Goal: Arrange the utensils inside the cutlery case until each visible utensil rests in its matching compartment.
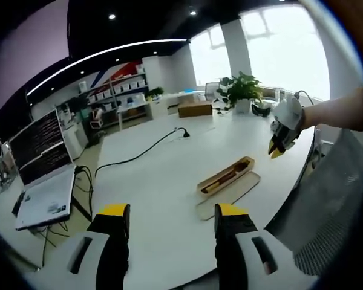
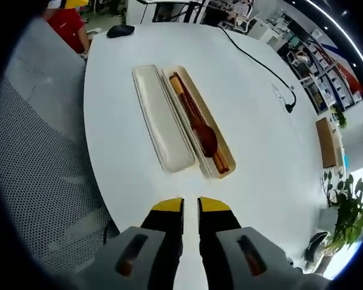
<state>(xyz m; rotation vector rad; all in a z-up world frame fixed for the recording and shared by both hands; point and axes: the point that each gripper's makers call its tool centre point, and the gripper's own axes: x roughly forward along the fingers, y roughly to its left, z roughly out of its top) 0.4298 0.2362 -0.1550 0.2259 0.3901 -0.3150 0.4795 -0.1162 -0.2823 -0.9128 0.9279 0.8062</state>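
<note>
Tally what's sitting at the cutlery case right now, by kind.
Case tray: 1
Case lid, lying open beside the tray: 1
Wooden spoon in the tray: 1
Chopsticks in the tray, looks like one pair: 1
Total: 4

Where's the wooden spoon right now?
In the right gripper view, the wooden spoon lies inside the open cutlery case, right of its lid, on the white table.
</note>
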